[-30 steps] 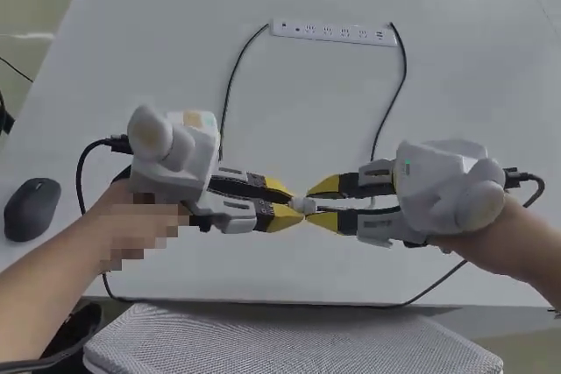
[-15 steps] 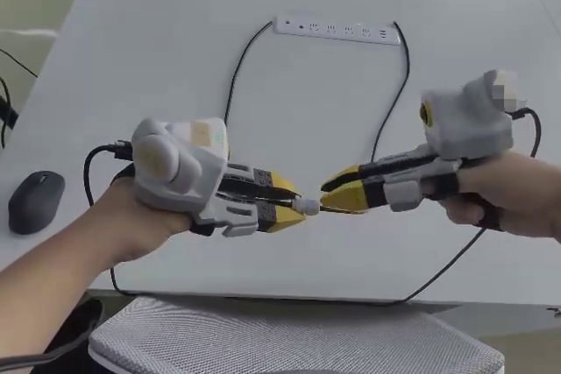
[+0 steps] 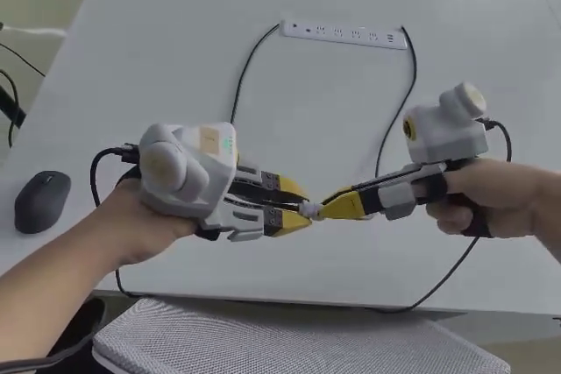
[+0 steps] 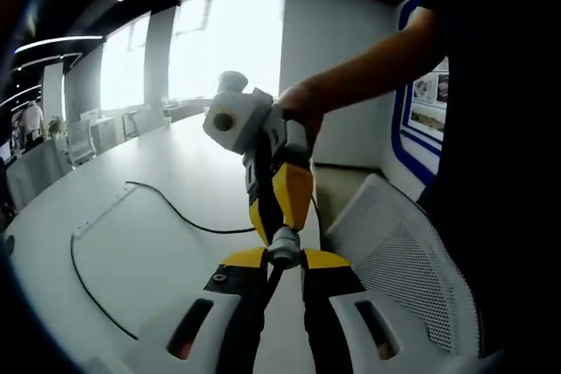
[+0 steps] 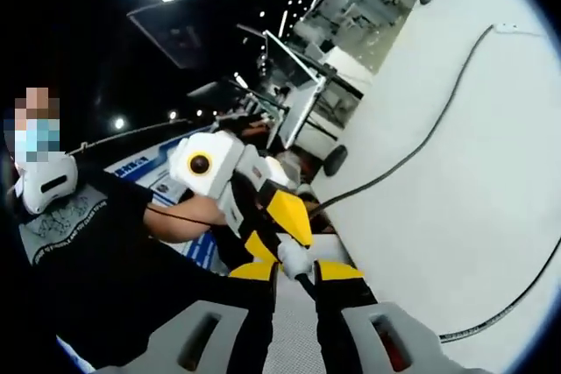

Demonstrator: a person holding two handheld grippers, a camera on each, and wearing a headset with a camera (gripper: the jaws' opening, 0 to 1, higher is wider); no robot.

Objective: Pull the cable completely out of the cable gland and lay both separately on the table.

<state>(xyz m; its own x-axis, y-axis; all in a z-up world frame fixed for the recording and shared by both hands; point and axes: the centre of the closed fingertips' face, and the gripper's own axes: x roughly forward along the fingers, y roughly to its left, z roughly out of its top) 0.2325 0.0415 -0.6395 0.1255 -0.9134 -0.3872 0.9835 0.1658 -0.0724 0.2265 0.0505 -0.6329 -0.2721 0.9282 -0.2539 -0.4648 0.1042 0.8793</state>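
- Cable gland (image 3: pixel 308 208), small and white, pinched in left gripper (image 3: pixel 296 213) tips, held above desk (image 3: pixel 158 59) near its front edge.
- Right gripper (image 3: pixel 331 208) pressed together on cable (image 5: pixel 306 285), which is thin, black and mostly hidden between the jaws.
- Whether cable sits inside gland: cannot tell.

Smooth matt table (image 3: pixel 158 59), mesh-cloth chair (image 3: pixel 289 339), matt plastic mouse (image 3: pixel 41 201), pale plastic cable gland (image 4: pixel 285 246), smooth black cable (image 5: pixel 304 283)
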